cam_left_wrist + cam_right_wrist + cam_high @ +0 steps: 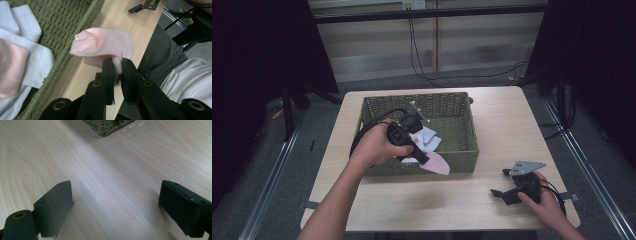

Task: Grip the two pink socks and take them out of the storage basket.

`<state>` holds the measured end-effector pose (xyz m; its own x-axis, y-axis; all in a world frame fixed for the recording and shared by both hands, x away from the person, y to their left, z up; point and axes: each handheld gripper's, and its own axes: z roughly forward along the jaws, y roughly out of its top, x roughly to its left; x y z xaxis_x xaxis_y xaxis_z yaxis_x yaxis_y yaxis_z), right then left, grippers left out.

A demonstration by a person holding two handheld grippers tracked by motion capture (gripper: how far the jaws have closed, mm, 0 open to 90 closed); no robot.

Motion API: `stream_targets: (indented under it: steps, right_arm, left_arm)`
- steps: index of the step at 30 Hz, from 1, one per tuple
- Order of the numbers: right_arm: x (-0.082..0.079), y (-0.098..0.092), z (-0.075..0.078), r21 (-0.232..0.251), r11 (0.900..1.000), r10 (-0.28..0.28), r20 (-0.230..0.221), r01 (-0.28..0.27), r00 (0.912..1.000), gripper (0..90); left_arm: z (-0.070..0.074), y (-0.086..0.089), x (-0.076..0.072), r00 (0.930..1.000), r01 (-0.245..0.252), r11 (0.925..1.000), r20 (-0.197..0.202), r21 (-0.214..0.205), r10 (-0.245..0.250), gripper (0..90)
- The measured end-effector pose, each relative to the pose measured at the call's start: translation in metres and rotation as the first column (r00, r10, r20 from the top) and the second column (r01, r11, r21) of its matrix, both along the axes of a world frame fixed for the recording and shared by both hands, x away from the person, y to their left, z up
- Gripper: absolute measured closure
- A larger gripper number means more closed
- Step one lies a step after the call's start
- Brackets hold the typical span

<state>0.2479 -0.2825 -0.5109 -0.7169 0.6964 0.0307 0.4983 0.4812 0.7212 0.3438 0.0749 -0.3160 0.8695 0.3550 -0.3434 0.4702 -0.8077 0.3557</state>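
High view: left gripper (424, 159) pinching pink sock (436, 163) over front rim of green basket (462, 102); right gripper (502, 192) parked on table (512, 125), well apart.

Left gripper view: jaws clamped on sock edge; soft, light, floppy; likely droops, so hold by folded edge.

Right gripper view: jaws wide apart, nothing between.

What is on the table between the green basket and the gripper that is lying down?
Nothing. In the high view, bare table runs from the basket to the right gripper. The right gripper view shows plain wood up to the basket's corner.
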Motion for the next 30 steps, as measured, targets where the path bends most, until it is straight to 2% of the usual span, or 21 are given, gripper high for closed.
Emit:
stream_targets:
  steps: [7,23,30]
  right_arm:
    - [0.000,0.000,0.000,0.000,1.0000,0.000,0.000,0.000,1.0000,11.1]
    - [0.000,0.000,0.000,0.000,1.0000,0.000,0.000,0.000,1.0000,11.1]
    - [0.000,0.000,0.000,0.000,1.0000,-0.001,-0.001,0.001,1.0000,11.1]
  left_arm:
    - [-0.008,-0.003,-0.001,0.9999,0.012,0.9996,-0.010,0.024,-0.012,81.7]
    - [-0.033,-0.008,-0.004,0.9997,0.019,0.9989,-0.019,0.042,-0.018,81.5]
    - [-0.049,-0.010,-0.006,0.9995,0.016,0.9978,-0.027,0.064,-0.014,81.2]
